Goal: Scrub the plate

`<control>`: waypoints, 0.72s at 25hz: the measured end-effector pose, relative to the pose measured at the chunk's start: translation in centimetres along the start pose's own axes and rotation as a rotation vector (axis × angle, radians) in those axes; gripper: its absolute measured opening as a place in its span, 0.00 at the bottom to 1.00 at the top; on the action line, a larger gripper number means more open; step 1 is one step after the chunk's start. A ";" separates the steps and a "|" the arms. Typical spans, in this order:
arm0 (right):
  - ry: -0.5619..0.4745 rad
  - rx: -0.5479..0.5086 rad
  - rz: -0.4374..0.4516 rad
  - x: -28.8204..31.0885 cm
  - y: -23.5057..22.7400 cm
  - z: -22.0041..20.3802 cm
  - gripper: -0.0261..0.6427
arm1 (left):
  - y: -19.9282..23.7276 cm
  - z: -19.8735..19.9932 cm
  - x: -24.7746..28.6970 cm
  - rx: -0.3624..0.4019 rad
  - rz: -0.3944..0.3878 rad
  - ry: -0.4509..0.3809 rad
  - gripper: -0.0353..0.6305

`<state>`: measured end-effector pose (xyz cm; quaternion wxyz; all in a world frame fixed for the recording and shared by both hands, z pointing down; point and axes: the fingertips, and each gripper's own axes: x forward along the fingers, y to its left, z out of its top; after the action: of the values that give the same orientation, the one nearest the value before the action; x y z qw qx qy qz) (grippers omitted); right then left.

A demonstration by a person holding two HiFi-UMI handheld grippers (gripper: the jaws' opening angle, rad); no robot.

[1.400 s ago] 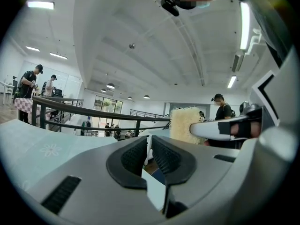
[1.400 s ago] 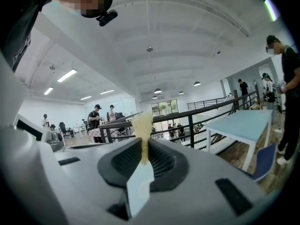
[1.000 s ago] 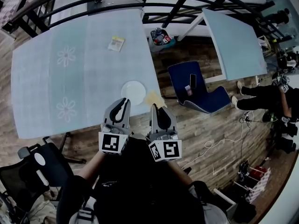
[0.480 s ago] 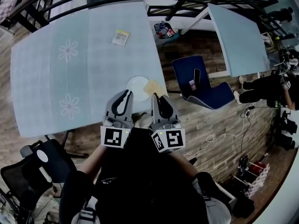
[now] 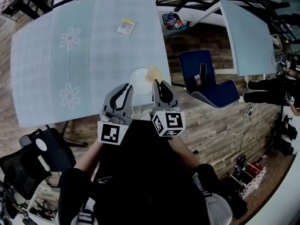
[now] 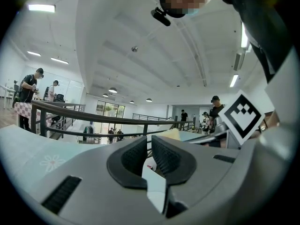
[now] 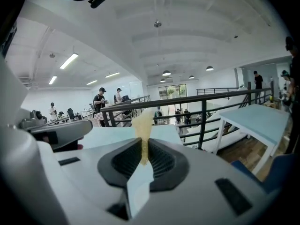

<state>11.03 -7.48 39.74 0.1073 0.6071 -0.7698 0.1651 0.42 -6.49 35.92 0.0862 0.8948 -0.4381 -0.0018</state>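
A white plate [image 5: 138,81] lies near the front right corner of the pale blue table [image 5: 84,69]. My right gripper [image 5: 158,84] is shut on a thin yellow sponge [image 5: 153,73], which hangs over the plate's right rim. In the right gripper view the sponge [image 7: 143,123] stands up between the pads of my right gripper [image 7: 144,146]. My left gripper [image 5: 127,89] hovers just short of the plate's near left edge. In its own view my left gripper [image 6: 149,142] has its jaws together with nothing between them.
A yellow packet [image 5: 126,26] lies far back on the table. A blue chair [image 5: 206,86] with a phone on it stands to the right. A second table [image 5: 246,32] is beyond it. A black office chair [image 5: 33,158] is at the lower left. Black railings run behind.
Both grippers have moved forward to the plate. The sponge, earlier beside the plate's lower right, now overlaps its right rim. Neither gripper's jaws have changed.
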 end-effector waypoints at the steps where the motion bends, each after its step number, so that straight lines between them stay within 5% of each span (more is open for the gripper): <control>1: 0.015 0.004 0.005 0.4 -0.2 -0.5 0.11 | 0.0 0.0 0.1 -0.003 0.007 -0.003 0.11; 18: 0.303 0.049 0.094 8.5 -2.8 -8.8 0.11 | 1.5 -0.5 3.0 -0.009 0.115 0.028 0.07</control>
<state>11.37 -12.27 51.34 0.1994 0.5411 -0.7681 0.2784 1.14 -9.72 36.90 0.0961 0.8678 -0.4873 0.0138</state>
